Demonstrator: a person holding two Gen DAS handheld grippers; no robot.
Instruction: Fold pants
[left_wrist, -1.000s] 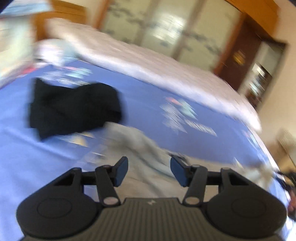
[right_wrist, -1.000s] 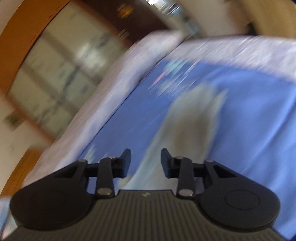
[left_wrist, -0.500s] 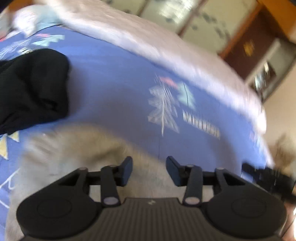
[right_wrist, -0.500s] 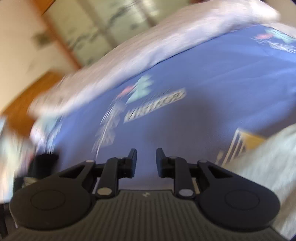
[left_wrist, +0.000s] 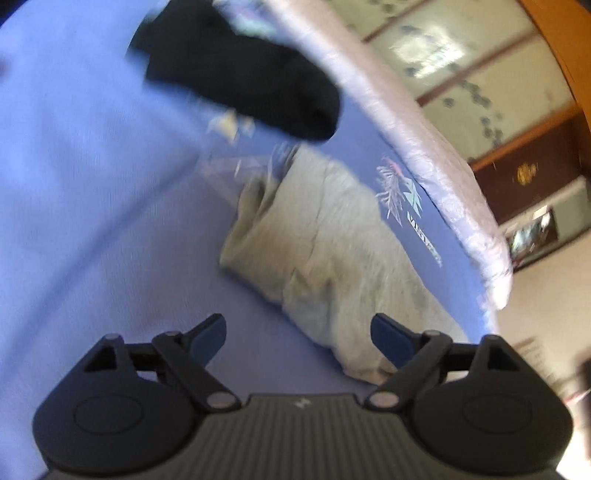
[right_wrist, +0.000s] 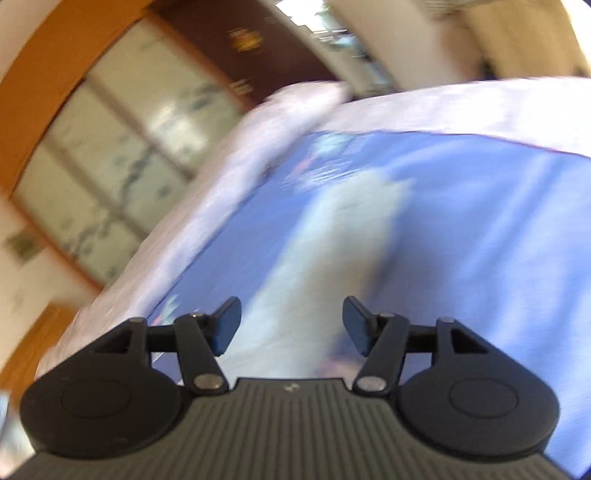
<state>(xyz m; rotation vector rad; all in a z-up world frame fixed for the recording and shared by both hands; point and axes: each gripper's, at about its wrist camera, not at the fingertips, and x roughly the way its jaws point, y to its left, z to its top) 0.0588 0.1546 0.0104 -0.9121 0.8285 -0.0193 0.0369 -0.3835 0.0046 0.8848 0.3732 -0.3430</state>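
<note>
Light grey pants (left_wrist: 332, 254) lie rumpled on the blue bed sheet (left_wrist: 92, 192). In the left wrist view they stretch from the middle toward the bed's right edge. My left gripper (left_wrist: 299, 341) is open and empty, held above the sheet just short of the pants' near edge. In the blurred right wrist view the pants (right_wrist: 332, 236) run lengthwise away from me. My right gripper (right_wrist: 291, 326) is open and empty, over their near end.
A black garment (left_wrist: 243, 70) lies on the sheet beyond the grey pants. A white quilt (left_wrist: 424, 147) runs along the far side of the bed. Sliding doors (right_wrist: 122, 147) and dark wooden furniture stand beyond the bed.
Both grippers have opened wider. The left view has swung back so the whole pair of pants shows. The right view has swung from bare sheet to over the pants.
</note>
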